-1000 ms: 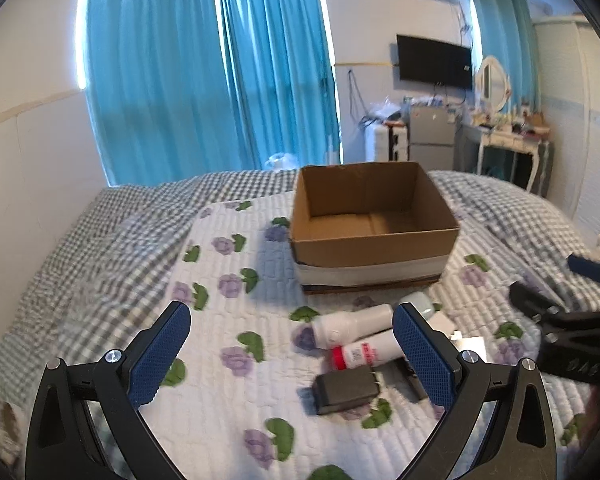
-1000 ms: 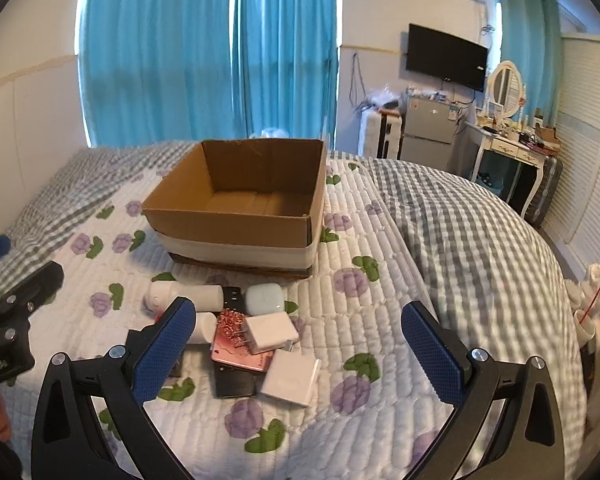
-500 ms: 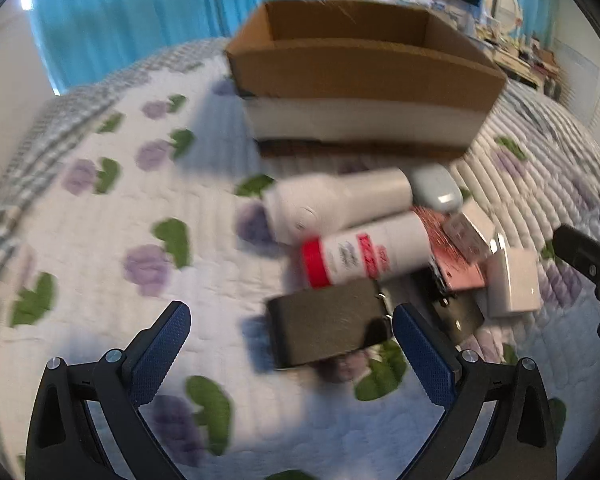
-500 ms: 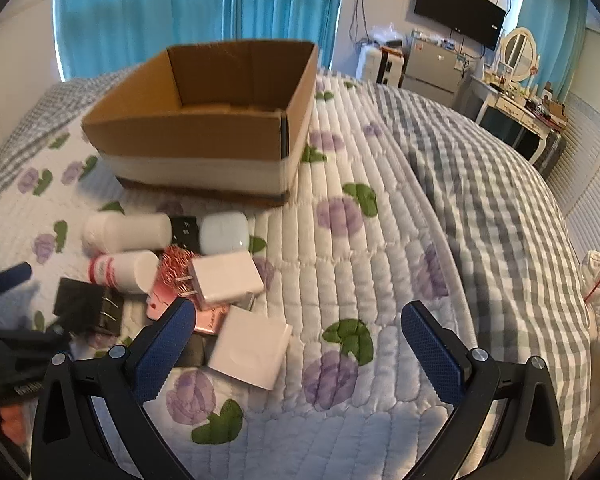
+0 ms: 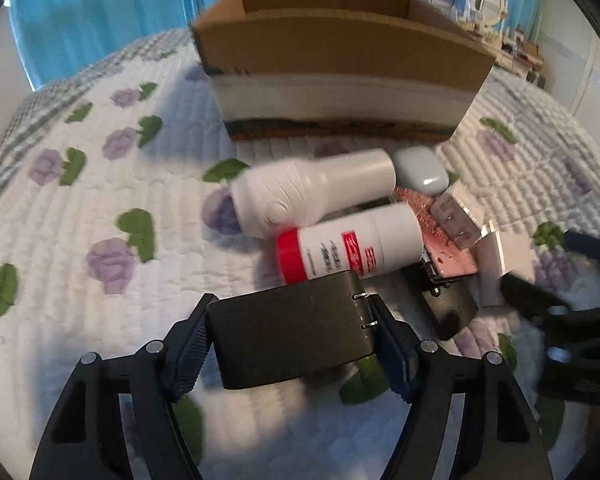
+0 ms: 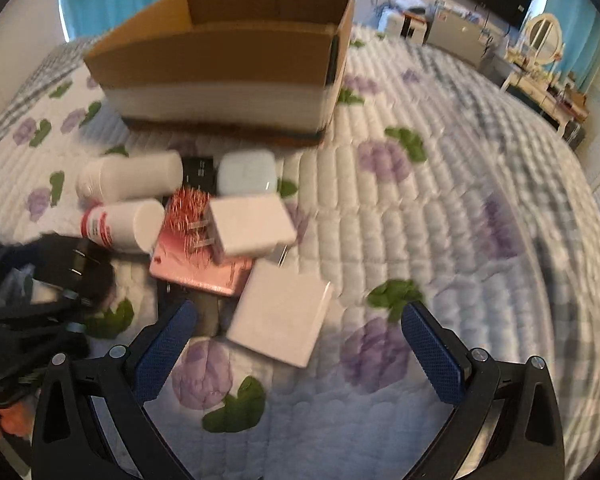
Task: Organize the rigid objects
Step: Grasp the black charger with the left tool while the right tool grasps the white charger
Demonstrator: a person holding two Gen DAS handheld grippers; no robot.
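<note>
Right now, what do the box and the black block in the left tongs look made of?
Box: corrugated cardboard, matte brown with raw edges and a pale band low on its wall. Black block, clamped in the left tongs: probably matte moulded plastic, with two metal prongs, like a charger.

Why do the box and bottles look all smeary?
Left wrist view: the cardboard box and white bottles are motion-blurred, while the black charger between the fingers stays sharper. Right wrist view: everything smears similarly, and the fisheye lens bends the bed.

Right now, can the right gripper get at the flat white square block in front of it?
Probably yes. The right gripper is open, and the flat white block lies uncovered between its fingers on the quilt. One edge rests on the pink case.
</note>
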